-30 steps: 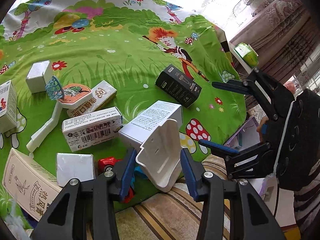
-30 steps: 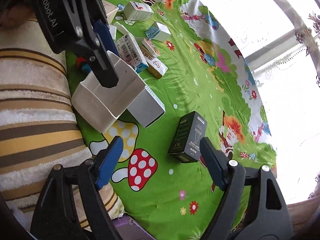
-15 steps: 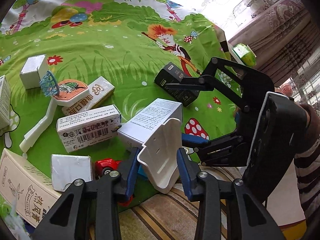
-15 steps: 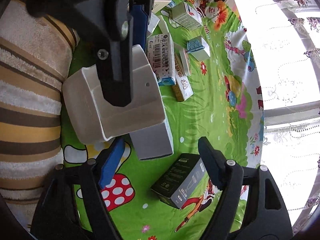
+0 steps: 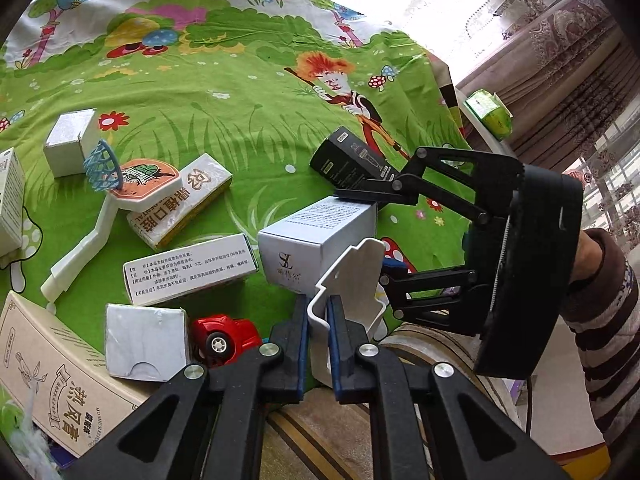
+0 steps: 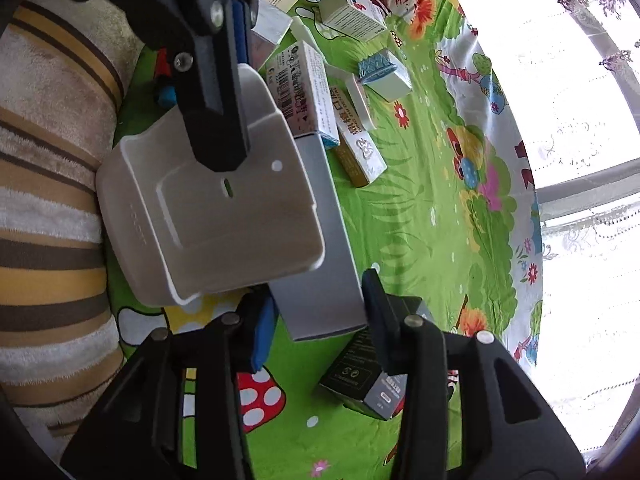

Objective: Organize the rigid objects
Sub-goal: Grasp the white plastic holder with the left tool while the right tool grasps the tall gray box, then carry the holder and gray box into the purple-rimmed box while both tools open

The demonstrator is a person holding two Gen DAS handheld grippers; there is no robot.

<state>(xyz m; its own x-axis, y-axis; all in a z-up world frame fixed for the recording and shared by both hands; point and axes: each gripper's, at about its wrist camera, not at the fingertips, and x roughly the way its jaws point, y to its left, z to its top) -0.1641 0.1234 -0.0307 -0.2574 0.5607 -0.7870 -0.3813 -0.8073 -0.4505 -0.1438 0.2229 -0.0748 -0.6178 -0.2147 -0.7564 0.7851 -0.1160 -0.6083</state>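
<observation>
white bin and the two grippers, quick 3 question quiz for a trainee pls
1. True or false: the left gripper is pinching one wall of the white bin.
2. The right gripper fingers straddle which box? A) black box B) grey-white box C) barcode box
3. What toy lies just left of the left gripper in the left wrist view?

Key: 1 true. 2 B, the grey-white box; the fingers sit either side of it, not closed. 3 the red toy car.

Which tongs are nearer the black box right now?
Right. The right tongs straddle the silver-grey box, the black box just beside one finger. The left tongs sit farther back, clamping the white holder.
</observation>
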